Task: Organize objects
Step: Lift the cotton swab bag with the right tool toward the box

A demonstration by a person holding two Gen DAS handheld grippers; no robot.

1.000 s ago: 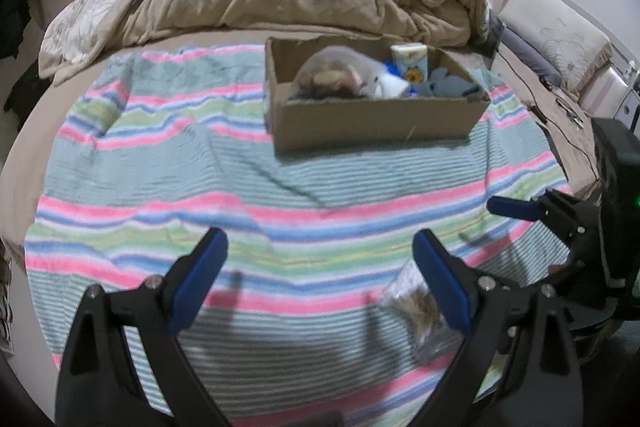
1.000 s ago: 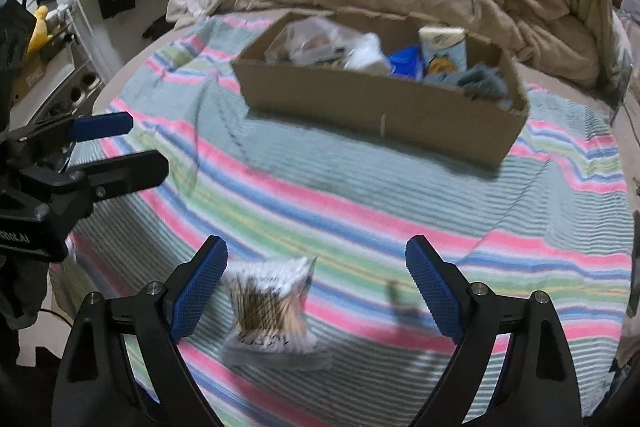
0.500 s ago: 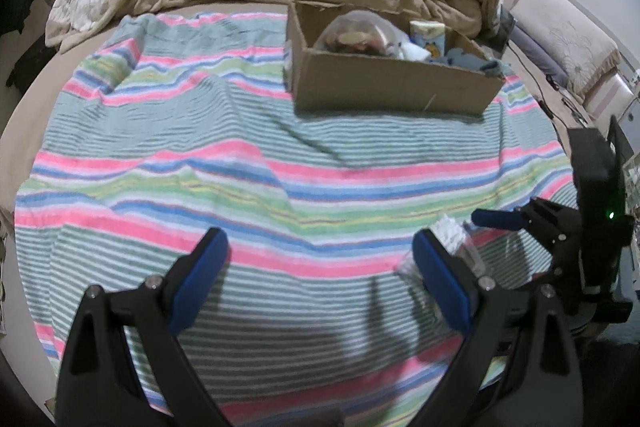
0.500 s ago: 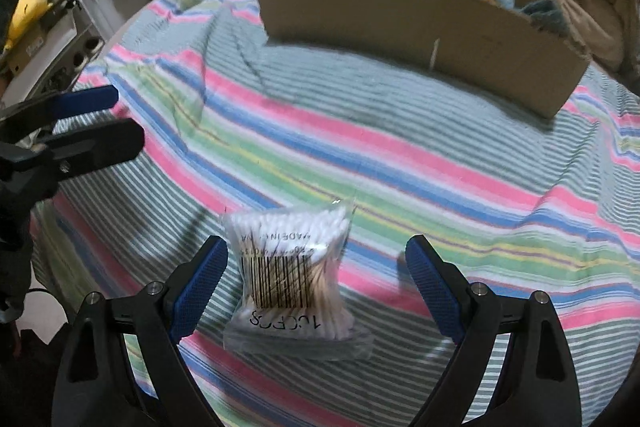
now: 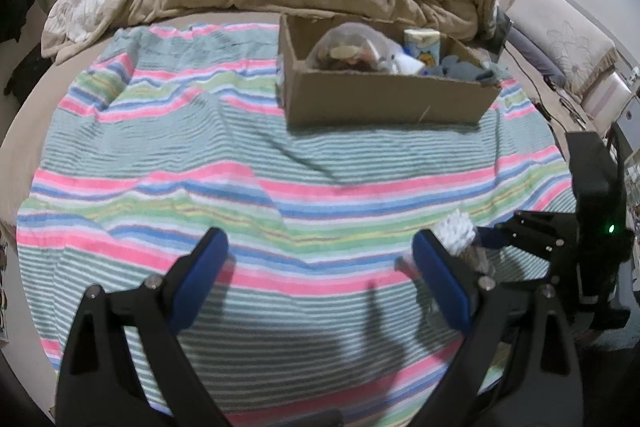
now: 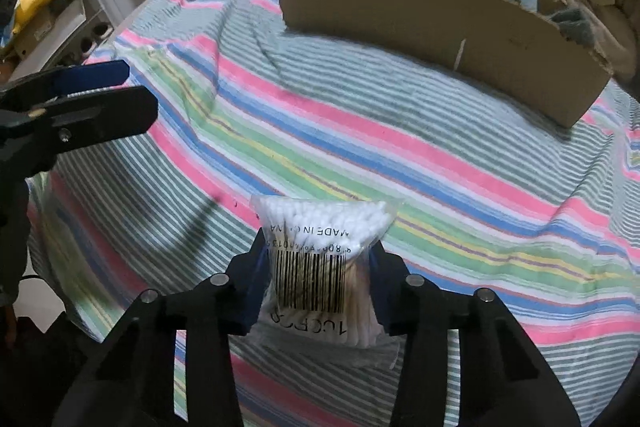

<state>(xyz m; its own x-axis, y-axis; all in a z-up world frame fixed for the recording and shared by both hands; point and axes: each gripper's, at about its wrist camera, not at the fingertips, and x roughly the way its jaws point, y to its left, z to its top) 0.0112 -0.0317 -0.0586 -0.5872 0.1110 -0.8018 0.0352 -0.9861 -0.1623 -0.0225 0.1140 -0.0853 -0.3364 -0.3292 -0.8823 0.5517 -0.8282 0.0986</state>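
A: Which step is shown?

B: Pick-up. My right tongs (image 6: 318, 277) are clamped on the cotton-swab packet (image 6: 320, 259), which lies on the striped blanket (image 6: 400, 155) on the bed, well short of the cardboard box (image 6: 432, 39).

A: And next?

B: I judge a lift, then a carry over the box wall. My left tongs (image 5: 320, 279) stand wide apart, holding nothing.

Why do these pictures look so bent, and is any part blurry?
Left wrist view: fisheye curves the striped towel into a dome; brown cardboard box slightly soft. Right wrist view: same bulge, corners dark; the clear bag of cotton swabs has a sharp barcode, and shadows fall beneath it.
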